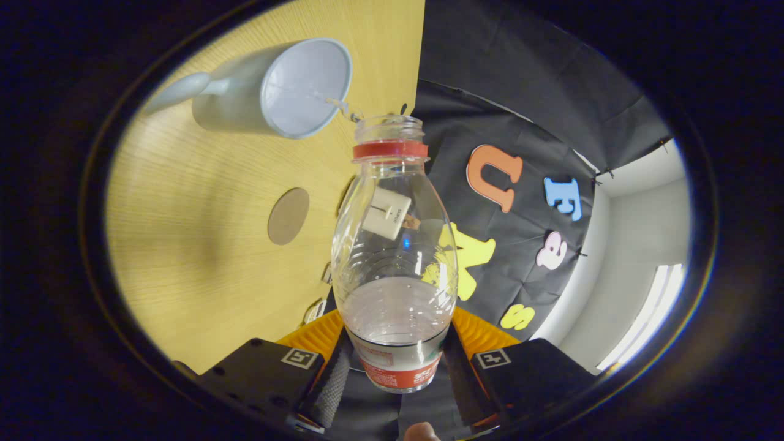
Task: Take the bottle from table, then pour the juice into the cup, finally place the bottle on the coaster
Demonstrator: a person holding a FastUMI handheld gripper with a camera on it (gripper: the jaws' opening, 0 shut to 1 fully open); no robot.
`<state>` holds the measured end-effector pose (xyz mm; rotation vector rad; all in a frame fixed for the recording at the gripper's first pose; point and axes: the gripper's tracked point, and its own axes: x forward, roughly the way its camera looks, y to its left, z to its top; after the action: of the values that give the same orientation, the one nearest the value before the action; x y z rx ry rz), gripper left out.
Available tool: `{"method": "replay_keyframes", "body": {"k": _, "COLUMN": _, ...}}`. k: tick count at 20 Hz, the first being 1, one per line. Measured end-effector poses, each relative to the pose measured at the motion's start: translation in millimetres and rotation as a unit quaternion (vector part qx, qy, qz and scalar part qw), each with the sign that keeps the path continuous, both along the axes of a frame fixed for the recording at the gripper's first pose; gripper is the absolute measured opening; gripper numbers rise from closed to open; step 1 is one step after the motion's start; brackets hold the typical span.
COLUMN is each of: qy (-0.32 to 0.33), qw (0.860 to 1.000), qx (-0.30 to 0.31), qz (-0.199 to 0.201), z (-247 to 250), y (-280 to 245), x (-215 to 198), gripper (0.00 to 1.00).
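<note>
Pour step in progress. Your gripper [395, 361] has both fingers pressed on the lower body of the clear plastic bottle with the red neck ring [395, 257], 1 finger on each side, so the jaws are closed on it. The view is rolled: the bottle is tipped, its uncapped mouth pointing at 12 o'clock from the fingers.

The pale grey-blue mug with a side handle [275, 89] sits at about 11 o'clock from the bottle mouth, its rim just beside the mouth. A thin clear stream [335, 104] runs from the mouth across into the cup's opening.

To do this step well: hold the tilt steady and keep the mouth close over the rim, since the stream is thin and lands near the cup's near edge. My judgement is that a sudden extra tilt could throw liquid past the rim. Liquid remains pooled in the lower part of the bottle, so the pour looks unfinished.

The round brown coaster [288, 215] lies at 9 o'clock from the bottle's shoulder, well apart from the cup. That is your target for the last step.

Surface: light yellow wood-grain table [184, 245]. Room: black cloth booth wall beyond the bottle, a white wall [637, 245] at 3 o'clock.
</note>
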<state>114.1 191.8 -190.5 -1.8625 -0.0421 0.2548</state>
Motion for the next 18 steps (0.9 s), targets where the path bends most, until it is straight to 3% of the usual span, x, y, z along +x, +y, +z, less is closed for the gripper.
{"method": "replay_keyframes", "body": {"k": 18, "qy": -0.026, "qw": 0.998, "qx": -0.045, "qz": 0.018, "z": 22.1, "y": 7.6, "x": 2.9, "gripper": 0.78}}
